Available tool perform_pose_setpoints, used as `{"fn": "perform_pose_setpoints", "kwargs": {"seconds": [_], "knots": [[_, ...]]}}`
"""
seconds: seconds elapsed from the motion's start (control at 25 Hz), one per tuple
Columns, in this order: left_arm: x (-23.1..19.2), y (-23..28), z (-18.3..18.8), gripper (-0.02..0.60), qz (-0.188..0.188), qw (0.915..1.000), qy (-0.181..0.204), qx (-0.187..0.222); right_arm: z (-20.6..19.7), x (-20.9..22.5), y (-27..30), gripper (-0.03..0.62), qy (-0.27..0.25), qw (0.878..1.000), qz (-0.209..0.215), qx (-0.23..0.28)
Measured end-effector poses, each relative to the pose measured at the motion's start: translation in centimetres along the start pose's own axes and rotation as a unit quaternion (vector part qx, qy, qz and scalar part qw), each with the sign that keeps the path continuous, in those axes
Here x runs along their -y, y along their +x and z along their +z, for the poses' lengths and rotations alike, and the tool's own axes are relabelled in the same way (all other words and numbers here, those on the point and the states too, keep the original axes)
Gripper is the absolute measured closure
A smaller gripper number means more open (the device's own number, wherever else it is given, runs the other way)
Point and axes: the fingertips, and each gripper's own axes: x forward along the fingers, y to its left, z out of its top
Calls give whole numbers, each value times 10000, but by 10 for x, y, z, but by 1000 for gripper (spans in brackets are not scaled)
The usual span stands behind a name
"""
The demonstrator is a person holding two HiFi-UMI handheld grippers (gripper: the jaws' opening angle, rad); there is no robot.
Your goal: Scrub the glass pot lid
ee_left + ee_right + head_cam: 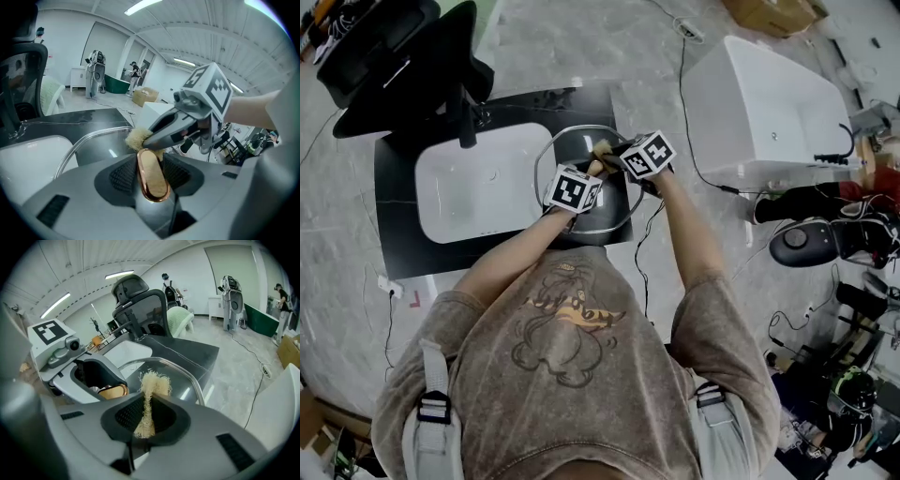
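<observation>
Your left tongs (150, 165) clamp copper-coloured lid handle (153, 183): steadies glass pot lid (183, 377) above dark surface (403, 234). Right tongs (146, 417) pinch fibrous scrubber (155, 382), tuft protruding to reach glass.

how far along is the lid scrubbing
Gripping is done: the left gripper is shut on the copper handle of the glass lid, held beside the sink. In hand: the right gripper pinches a fibrous scrubber at the glass near that handle. No suds or wiped streaks show, so how much is scrubbed I cannot tell; putting the lid down is left.
</observation>
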Motion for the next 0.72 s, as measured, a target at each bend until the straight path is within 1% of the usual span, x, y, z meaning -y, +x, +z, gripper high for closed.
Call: {"fn": "perform_pose_setpoints", "kwargs": {"seconds": [0.24, 0.48, 0.72], "knots": [[-1, 1, 0, 390, -65, 10000, 18, -55, -22, -8, -10, 551, 275, 9996, -29, 101], [-1, 1, 0, 390, -89, 9999, 40, -81, -37, -20, -15, 553, 600, 9974, -60, 390], [-1, 1, -1, 390, -133, 9998, 70, -111, -43, -36, -15, 553, 649, 9966, -117, 502]]}}
